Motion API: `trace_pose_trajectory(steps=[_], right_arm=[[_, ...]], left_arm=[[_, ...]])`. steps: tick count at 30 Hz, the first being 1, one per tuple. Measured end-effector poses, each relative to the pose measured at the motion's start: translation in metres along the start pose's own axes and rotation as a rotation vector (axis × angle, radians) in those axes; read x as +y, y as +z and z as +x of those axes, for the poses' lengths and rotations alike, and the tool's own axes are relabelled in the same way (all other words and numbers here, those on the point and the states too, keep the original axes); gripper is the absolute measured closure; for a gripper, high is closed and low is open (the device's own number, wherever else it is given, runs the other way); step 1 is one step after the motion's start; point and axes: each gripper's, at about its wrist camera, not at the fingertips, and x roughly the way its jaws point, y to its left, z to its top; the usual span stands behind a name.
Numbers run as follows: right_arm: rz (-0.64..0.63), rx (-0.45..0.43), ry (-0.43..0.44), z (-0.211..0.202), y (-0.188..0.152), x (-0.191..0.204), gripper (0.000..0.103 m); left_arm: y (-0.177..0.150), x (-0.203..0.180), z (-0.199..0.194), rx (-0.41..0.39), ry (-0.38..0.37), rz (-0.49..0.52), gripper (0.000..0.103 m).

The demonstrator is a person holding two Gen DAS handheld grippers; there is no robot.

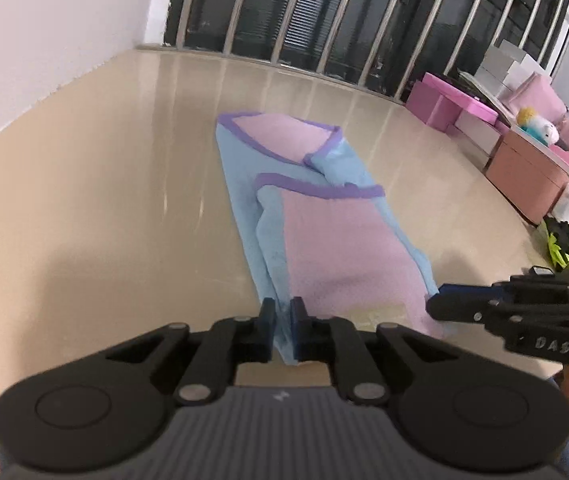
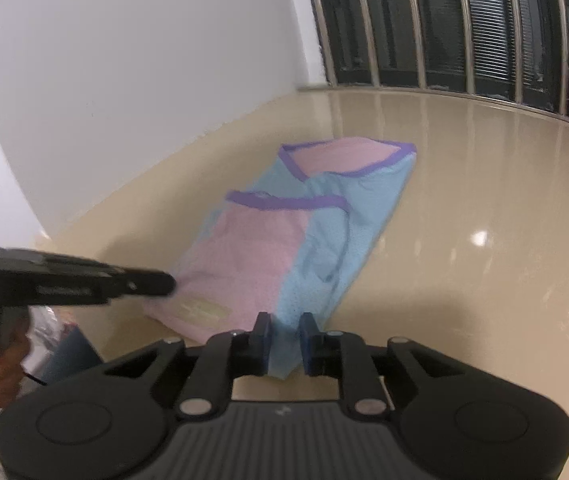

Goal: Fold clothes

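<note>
Pink-and-blue garment w/ purple trim lies folded lengthwise on glossy beige tabletop. Left gripper pinches its near blue corner; right gripper pinches the other near corner. Pink boxes sit far right.

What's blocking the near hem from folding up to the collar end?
Nothing visible. Both the left gripper and right gripper already straddle the near hem of the garment, and the cloth and table toward the collar end carry no objects.
</note>
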Motion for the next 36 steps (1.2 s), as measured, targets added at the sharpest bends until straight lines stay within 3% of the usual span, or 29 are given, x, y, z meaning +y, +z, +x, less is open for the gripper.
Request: trace_pose_trajectory(steps=[3, 5, 7, 11, 17, 20, 22, 24, 33, 36], right_arm=[[0.000, -0.002, -0.003, 0.000, -0.003, -0.001, 0.095], [-0.021, -0.004, -0.028, -0.002, -0.003, 0.001, 0.093], [-0.065, -0.049, -0.049, -0.012, -0.002, 0.006, 0.089], [-0.187, -0.137, 0.000, -0.034, -0.001, 0.014, 0.066], [-0.394, -0.067, 0.056, -0.023, -0.006, 0.024, 0.065], [-0.390, -0.032, 0.025, -0.011, -0.006, 0.023, 0.067], [-0.369, 0.004, 0.016, -0.002, -0.007, 0.021, 0.085], [-0.332, 0.008, 0.034, 0.000, -0.008, 0.017, 0.093], [-0.247, 0.058, 0.108, -0.024, -0.026, 0.025, 0.095], [-0.286, 0.092, 0.130, -0.035, -0.030, 0.038, 0.090]], left_arm=[[0.000, -0.001, -0.001, -0.001, 0.024, 0.009, 0.081], [0.000, 0.000, -0.003, -0.002, 0.036, 0.010, 0.055], [0.003, 0.002, -0.007, -0.003, 0.051, -0.002, 0.038], [0.010, 0.000, -0.015, -0.026, 0.047, 0.012, 0.037], [0.016, -0.009, -0.020, -0.038, 0.023, 0.052, 0.037], [0.014, -0.012, -0.023, -0.047, 0.014, 0.088, 0.036], [0.011, -0.017, -0.025, -0.054, -0.007, 0.132, 0.033], [0.007, -0.022, -0.026, -0.050, -0.034, 0.187, 0.030], [-0.032, -0.043, -0.037, -0.010, -0.095, 0.418, 0.033], [-0.040, -0.048, -0.046, 0.000, -0.164, 0.465, 0.033]])
